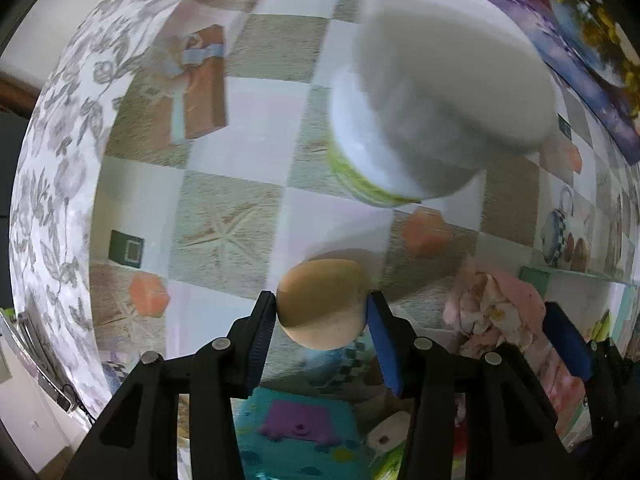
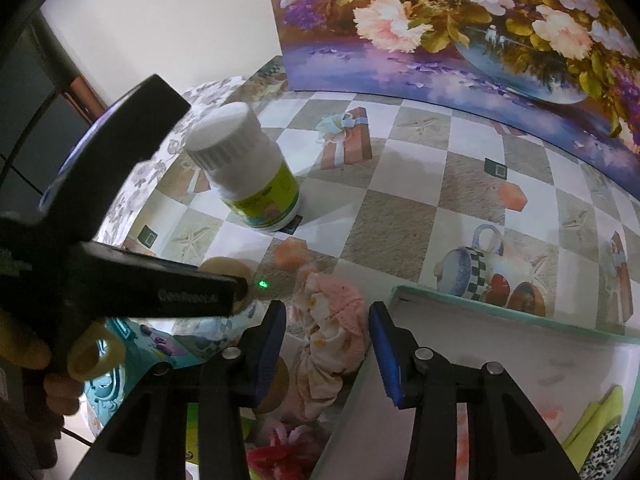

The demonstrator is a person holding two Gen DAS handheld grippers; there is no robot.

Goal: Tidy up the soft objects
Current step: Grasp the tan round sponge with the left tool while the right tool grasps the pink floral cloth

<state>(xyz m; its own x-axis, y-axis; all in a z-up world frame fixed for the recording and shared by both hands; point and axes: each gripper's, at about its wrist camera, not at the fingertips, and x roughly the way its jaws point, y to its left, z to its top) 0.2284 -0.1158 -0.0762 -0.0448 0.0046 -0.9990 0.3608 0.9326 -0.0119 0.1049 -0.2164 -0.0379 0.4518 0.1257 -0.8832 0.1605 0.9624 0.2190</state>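
Where the checkered tablecloth (image 2: 392, 216) ends, a floral painting (image 2: 460, 28) stands.

Tan sponge (image 1: 322, 304); pink knit cloth (image 2: 334, 320); white bottle (image 2: 248, 168), yellow-green label; checked tablecloth (image 2: 400, 208).

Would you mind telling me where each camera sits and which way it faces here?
Left wrist: on the left gripper, looking down its fingers, shut on a tan sponge, toward the white bottle; the right gripper intrudes at right.
Right wrist: on the right gripper, open around pink cloth, facing the flower painting; the left gripper crosses at left.
Shared: bottle, sponge, cloth, checkered tablecloth.
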